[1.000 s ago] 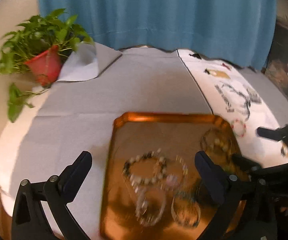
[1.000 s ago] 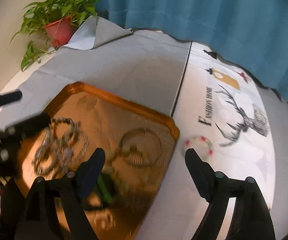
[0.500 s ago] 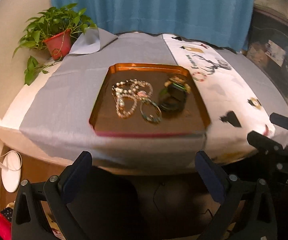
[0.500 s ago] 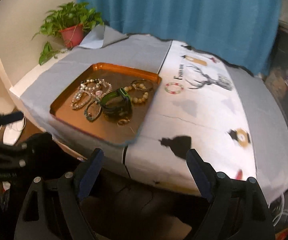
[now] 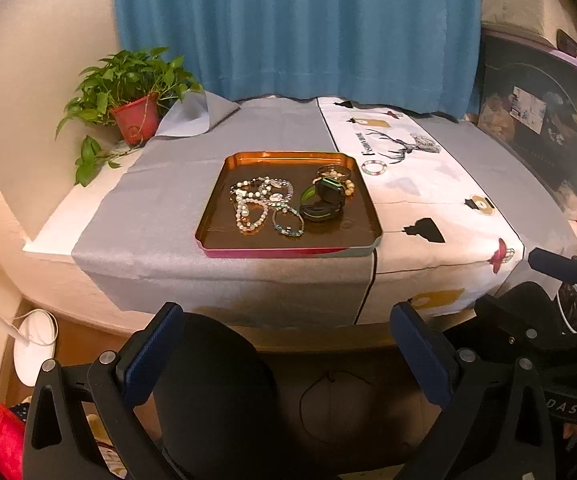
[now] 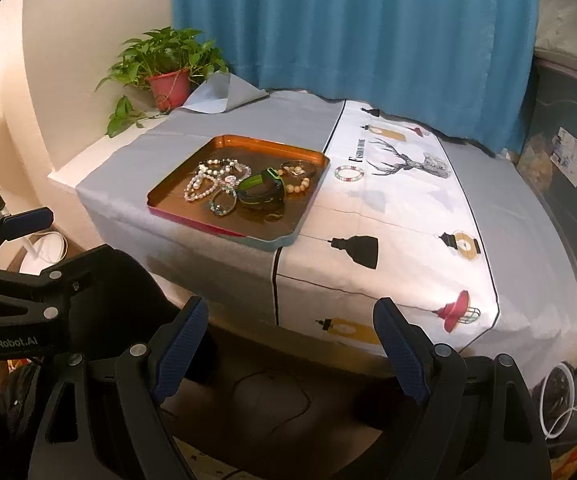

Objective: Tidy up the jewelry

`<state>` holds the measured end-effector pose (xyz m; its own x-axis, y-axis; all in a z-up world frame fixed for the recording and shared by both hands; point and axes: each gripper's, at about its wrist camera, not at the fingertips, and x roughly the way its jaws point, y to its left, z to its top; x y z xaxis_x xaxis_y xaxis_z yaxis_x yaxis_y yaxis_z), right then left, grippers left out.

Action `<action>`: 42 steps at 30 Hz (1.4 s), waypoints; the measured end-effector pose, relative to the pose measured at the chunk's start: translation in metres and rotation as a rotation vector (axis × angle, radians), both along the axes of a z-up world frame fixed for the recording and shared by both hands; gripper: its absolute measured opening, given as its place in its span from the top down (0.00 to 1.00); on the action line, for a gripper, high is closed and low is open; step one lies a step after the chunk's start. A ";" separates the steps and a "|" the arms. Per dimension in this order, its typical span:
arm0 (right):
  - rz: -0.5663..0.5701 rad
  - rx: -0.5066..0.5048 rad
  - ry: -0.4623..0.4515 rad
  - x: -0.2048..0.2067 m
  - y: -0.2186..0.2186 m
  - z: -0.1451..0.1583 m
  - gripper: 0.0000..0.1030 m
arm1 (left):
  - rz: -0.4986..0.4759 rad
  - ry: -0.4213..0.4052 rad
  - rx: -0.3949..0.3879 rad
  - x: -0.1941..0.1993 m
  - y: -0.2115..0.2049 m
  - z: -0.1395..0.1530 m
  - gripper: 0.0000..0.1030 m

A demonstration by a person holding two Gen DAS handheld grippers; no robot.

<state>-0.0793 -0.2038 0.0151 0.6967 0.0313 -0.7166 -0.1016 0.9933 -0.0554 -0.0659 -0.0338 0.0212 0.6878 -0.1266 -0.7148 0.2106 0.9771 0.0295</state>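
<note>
I have pulled both my tongs back from the shallow copper-orange metal tray: a second ago they hung right over it, and now the whole desk with its grey felt cloth lies out in front of me. My left tongs stand with jaws wide apart and nothing between them, and my right tongs are likewise spread and empty. The jewelry sits gathered inside the tray: the tangle of pearl and crystal bead strands toward its left half, the black-and-green band to their right, and the tan wooden-bead bracelet in the far right corner. One small ring of multicoloured beads lies outside, just beside the tray's far right corner, on the white printed runner. I judge the sorting close to done, unless that stray bracelet also belongs in the tray; reaching it would mean going forward again past the tray's right edge.
</note>
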 end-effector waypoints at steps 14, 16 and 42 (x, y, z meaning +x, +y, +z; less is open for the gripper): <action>0.002 -0.010 -0.009 -0.010 0.001 0.006 0.18 | -0.009 -0.021 0.009 -0.008 -0.003 0.007 0.01; 0.001 -0.011 -0.006 -0.010 0.000 0.007 0.18 | -0.008 -0.021 0.008 -0.008 -0.003 0.007 0.01; -0.153 0.030 0.032 0.020 -0.067 -0.015 0.18 | -0.088 0.004 0.092 0.038 -0.053 0.002 0.01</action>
<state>-0.0597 -0.2708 -0.0002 0.6721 -0.0521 -0.7386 0.0498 0.9984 -0.0251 -0.0281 -0.0863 0.0230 0.6742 -0.1197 -0.7287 0.2953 0.9481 0.1175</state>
